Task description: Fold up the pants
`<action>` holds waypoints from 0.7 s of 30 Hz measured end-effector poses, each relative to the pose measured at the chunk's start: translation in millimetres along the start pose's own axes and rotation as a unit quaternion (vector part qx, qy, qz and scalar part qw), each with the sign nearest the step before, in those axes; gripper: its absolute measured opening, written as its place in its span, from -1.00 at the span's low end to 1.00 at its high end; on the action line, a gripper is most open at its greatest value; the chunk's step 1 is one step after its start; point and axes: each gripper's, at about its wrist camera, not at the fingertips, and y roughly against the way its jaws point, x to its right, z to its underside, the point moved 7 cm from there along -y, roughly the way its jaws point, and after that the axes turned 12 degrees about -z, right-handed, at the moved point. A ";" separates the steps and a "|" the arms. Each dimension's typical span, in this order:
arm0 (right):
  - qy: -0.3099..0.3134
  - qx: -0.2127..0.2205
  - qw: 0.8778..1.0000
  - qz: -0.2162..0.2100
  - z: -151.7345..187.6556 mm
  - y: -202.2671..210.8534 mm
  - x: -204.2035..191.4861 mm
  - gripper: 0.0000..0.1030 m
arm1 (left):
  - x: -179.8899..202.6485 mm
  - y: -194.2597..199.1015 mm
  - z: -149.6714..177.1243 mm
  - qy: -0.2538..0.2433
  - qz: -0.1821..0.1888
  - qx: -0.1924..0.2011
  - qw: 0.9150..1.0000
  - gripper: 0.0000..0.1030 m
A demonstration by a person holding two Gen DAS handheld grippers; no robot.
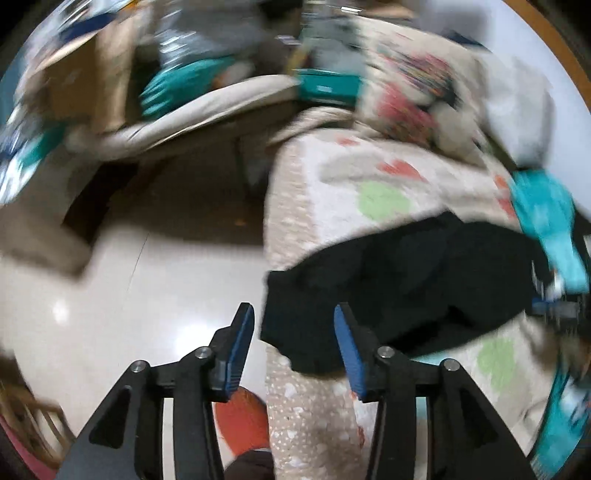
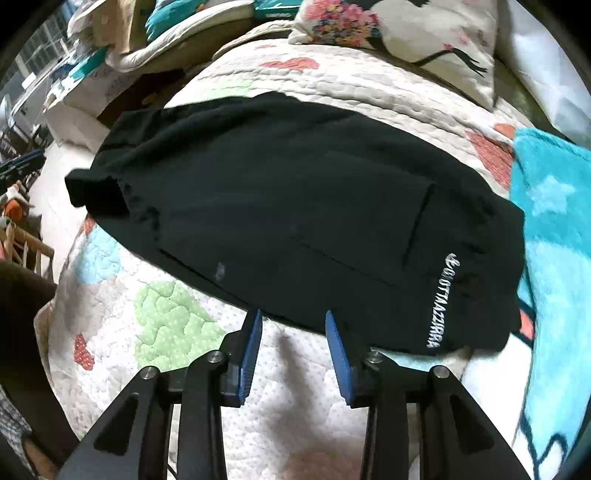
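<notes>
The black pants (image 2: 288, 206) lie folded in a compact bundle on a quilted bedspread (image 2: 177, 321), white lettering near their right end. My right gripper (image 2: 293, 321) is open and empty, its blue pads just short of the bundle's near edge. In the blurred left wrist view the pants (image 1: 399, 291) lie across the bed's edge. My left gripper (image 1: 293, 314) is open and empty, hovering at the pants' left end over the bed's side.
A turquoise fleece blanket (image 2: 554, 229) lies right of the pants. A floral pillow (image 2: 399, 33) sits at the bed's head. Left of the bed is a glossy pale floor (image 1: 122, 295) with an orange object (image 1: 243, 421), and cluttered furniture (image 1: 155, 92) beyond.
</notes>
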 end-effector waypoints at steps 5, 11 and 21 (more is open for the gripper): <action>-0.028 0.059 0.998 -0.018 -17.0 17.9 2.8 -0.22 | -6.9 -51.1 -3.8 0.082 -0.014 -0.076 0.994 -0.14; -0.006 0.076 0.997 -0.002 -33.6 20.4 -10.8 -0.18 | 11.3 -108.4 16.5 0.128 0.013 -0.136 0.982 -0.14; -0.050 0.088 0.994 0.033 -36.4 11.4 18.3 -0.17 | 34.5 -115.3 -5.4 -0.007 -0.089 -0.095 0.991 -0.88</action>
